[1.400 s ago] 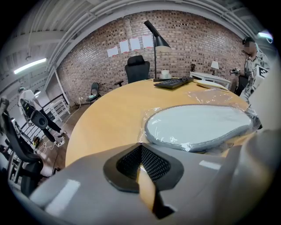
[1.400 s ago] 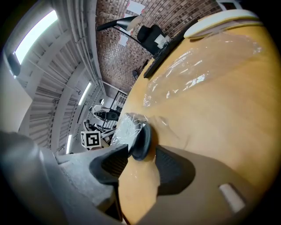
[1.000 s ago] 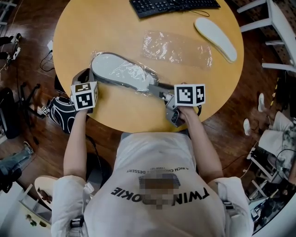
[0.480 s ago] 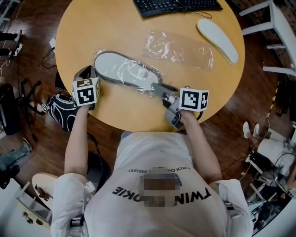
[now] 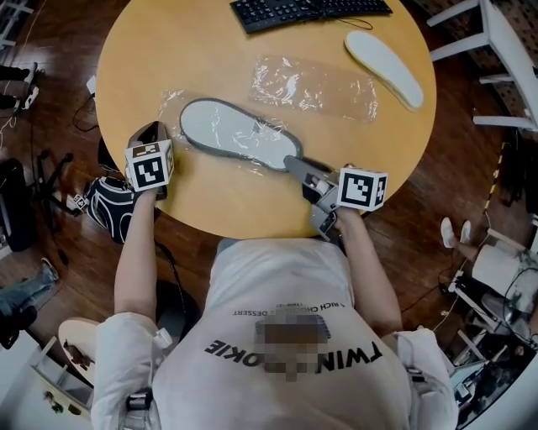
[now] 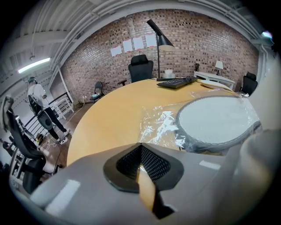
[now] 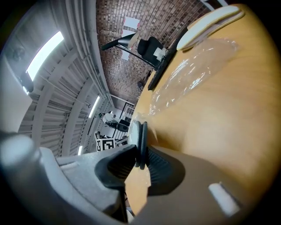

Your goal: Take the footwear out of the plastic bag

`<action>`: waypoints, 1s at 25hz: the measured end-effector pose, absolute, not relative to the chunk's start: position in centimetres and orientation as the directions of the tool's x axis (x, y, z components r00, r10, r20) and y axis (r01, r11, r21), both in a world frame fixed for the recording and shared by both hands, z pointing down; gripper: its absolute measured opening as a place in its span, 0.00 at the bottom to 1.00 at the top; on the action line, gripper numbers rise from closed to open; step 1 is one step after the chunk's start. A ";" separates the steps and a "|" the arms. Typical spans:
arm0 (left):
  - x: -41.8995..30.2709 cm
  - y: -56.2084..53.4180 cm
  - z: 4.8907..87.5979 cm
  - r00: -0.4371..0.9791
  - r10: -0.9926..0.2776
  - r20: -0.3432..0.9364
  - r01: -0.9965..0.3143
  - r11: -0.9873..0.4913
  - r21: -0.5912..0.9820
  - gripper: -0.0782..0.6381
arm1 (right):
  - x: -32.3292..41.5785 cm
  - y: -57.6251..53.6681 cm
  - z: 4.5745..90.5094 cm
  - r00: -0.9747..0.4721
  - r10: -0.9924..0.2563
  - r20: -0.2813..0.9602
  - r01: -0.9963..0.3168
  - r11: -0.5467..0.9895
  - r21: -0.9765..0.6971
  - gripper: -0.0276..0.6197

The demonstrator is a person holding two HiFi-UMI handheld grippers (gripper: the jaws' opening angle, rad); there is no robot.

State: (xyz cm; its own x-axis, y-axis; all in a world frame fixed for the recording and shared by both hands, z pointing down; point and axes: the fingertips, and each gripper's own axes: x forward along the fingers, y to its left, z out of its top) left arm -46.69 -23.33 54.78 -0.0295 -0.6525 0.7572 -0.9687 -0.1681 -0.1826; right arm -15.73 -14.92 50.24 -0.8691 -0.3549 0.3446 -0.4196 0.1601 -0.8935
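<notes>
A slipper (image 5: pixel 231 134) with a white insole and grey rim lies on the round wooden table (image 5: pixel 235 201), its left end still in a clear plastic bag (image 5: pixel 171 102). My left gripper (image 5: pixel 158 129) sits at the bag's left end and is shut on the plastic; in the left gripper view the bag (image 6: pixel 160 127) and slipper (image 6: pixel 215 121) lie just ahead of it (image 6: pixel 140 146). My right gripper (image 5: pixel 294 162) is at the slipper's right end. In the right gripper view its jaws (image 7: pixel 139 160) are closing, pads pressing on the slipper's rim (image 7: pixel 141 134).
A second, empty clear bag (image 5: pixel 315 84) lies beyond the slipper, with another white slipper (image 5: pixel 382 57) at the far right and a black keyboard (image 5: pixel 307 10) at the table's far edge. White chairs and cables crowd the floor around the table.
The right gripper has closed on the slipper's end and moved right and toward me, drawing the slipper partly out of the bag. The left gripper has stayed nearly still.
</notes>
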 end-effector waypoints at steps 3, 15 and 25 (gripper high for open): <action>-46.6 -23.3 54.8 -0.031 -0.652 0.758 -0.969 -0.166 -0.183 0.12 | -15.1 -14.8 49.7 -0.876 -0.363 0.319 -0.403 0.186 -0.896 0.15; -46.6 -23.3 54.8 -0.047 -0.652 0.757 -0.969 -0.154 -0.193 0.11 | -11.4 -13.5 49.2 -0.867 -0.384 0.317 -0.417 0.212 -0.884 0.15; -46.6 -23.3 54.7 -0.070 -0.651 0.756 -0.969 -0.136 -0.207 0.11 | -7.8 -12.8 48.6 -0.851 -0.390 0.351 -0.465 0.252 -0.848 0.15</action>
